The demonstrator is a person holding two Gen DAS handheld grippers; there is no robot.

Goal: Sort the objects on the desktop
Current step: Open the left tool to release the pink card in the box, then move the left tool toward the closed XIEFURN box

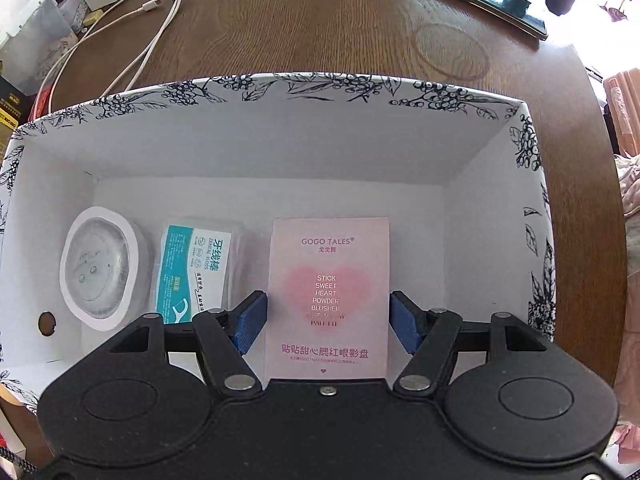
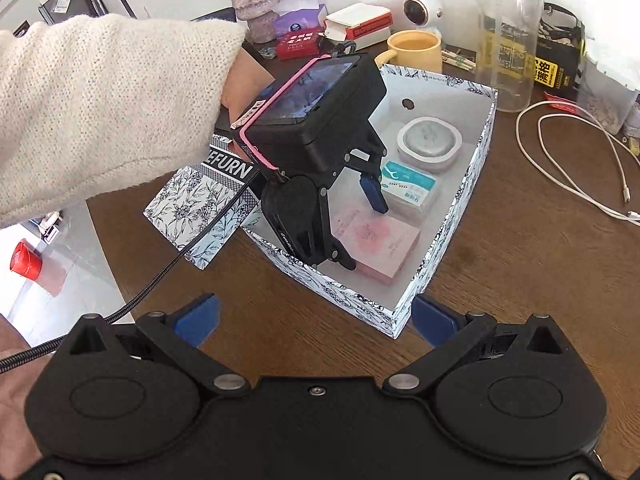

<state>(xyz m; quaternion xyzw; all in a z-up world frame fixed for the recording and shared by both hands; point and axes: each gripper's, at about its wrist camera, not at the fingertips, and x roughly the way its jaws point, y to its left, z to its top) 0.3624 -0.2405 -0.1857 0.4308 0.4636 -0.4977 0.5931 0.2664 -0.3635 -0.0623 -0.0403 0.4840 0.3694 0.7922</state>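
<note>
Blusher box: a flat pink carton [image 1: 328, 296] printed "GOGO TALES" with a red heart; it lies on the floor of the storage box, lower centre of the left wrist view.
Storage box: white inside, black leaf print on its walls [image 1: 360, 88]; it stands open on the brown wooden counter [image 1: 304, 28].
Other contents: a round silver-lidded tub [image 1: 98, 268] at the left of the box floor, with a teal dental floss pack [image 1: 196, 268] just beside it, between the tub and the pink carton.
Left tongs: [image 1: 328, 320] reach down into the box with blue pads on either side of the carton; the pads stand apart, a thin gap showing at each edge, though whether they just brush it is hard to say.
Right tongs: [image 2: 314, 320] spread wide above the counter at the bottom of the right wrist view, nothing between them, near the box's corner.
Hidden: the carton's near end is covered by the left tool's black body; small print on it is unreadable.
Arm: a cream knitted sleeve [image 2: 100, 112] comes in from the upper left, with the tool angled downward into the box.
</note>
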